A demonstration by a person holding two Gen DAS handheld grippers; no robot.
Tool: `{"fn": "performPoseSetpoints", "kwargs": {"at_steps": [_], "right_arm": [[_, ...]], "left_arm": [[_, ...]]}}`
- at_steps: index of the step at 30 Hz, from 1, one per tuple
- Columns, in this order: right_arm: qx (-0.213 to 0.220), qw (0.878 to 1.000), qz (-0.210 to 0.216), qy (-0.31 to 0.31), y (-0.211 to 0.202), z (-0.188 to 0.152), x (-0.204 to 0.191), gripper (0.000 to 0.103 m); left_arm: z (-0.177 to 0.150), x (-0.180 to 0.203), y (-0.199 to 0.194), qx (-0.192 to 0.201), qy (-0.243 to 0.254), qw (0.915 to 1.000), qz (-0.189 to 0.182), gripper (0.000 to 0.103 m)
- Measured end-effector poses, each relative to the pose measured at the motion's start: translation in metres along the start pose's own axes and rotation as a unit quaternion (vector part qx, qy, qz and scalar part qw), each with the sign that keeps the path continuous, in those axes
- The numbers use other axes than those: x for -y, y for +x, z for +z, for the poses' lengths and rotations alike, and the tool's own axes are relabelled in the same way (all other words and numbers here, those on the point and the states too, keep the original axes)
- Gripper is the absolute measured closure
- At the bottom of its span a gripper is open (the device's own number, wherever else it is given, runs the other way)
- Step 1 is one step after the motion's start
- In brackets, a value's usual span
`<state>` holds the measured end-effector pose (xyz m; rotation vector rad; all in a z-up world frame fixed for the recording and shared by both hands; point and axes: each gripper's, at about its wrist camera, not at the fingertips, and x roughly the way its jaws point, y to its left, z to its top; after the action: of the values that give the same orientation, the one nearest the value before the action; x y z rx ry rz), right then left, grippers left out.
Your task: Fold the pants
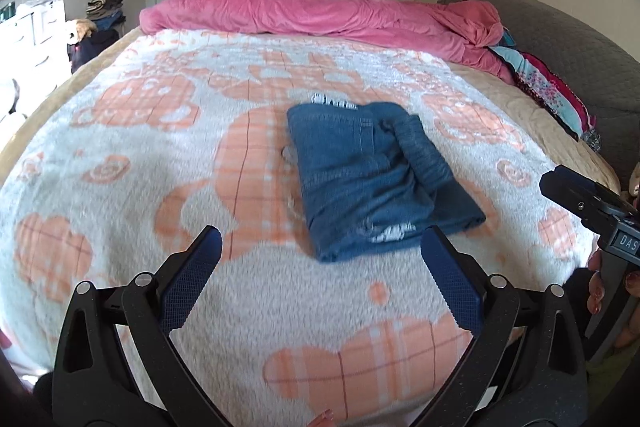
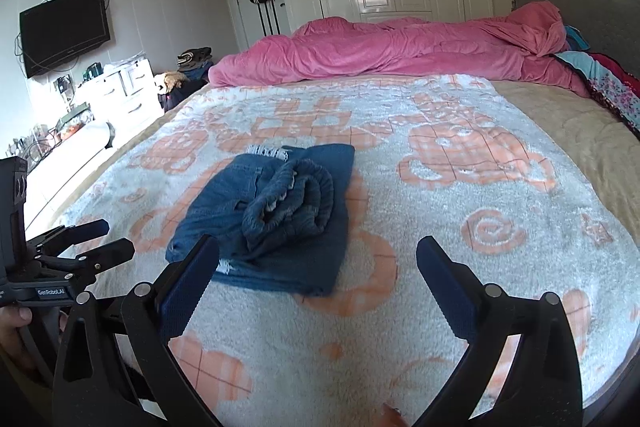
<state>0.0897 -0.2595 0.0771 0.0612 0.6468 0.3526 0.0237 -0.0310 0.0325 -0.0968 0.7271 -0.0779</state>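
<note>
Both spread, empty: left gripper (image 1: pixel 322 243), right gripper (image 2: pixel 318 253). Mid-frame, folded pants (image 1: pixel 376 175): soft, floppy denim; best pinched at near edge.

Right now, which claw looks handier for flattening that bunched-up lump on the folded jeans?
Probably the right claw: the bunched waistband on the folded blue denim jeans faces it. Both claws are open.

Right gripper (image 1: pixel 576 199) is mostly cut off at the left wrist view's right edge. The folded pants (image 2: pixel 276 215) hide whatever's tucked inside the roll, and the dresser clutter (image 2: pixel 68 119) far left is blown out, unreadable.
</note>
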Motion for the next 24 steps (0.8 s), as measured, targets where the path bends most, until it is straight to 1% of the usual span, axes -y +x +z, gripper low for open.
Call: {"fn": "performPoseSetpoints", "kwargs": {"at_steps": [11, 15, 19, 22, 24], "right_arm": [[-0.025, 1.000, 0.000, -0.008, -0.004, -0.028, -0.007, 0.005], [-0.039, 0.999, 0.001, -0.008, -0.001, -0.040, -0.011, 0.005], [-0.054, 0.999, -0.002, 0.000, 0.007, -0.052, -0.008, 0.005], [-0.064, 0.998, -0.009, 0.000, 0.015, -0.056, -0.007, 0.005], [-0.065, 0.998, -0.008, -0.001, 0.017, -0.058, -0.007, 0.005]], "left_arm": [[-0.027, 0.000, -0.004, -0.011, -0.014, 0.9998, -0.004, 0.009], [-0.040, 0.000, 0.000, -0.023, -0.021, 0.9995, -0.009, 0.009], [-0.050, -0.002, 0.009, -0.046, -0.028, 0.9985, -0.010, 0.009], [-0.053, 0.000, 0.014, -0.054, -0.028, 0.9982, -0.006, 0.009], [-0.054, 0.000, 0.014, -0.052, -0.028, 0.9983, -0.007, 0.009]]}}
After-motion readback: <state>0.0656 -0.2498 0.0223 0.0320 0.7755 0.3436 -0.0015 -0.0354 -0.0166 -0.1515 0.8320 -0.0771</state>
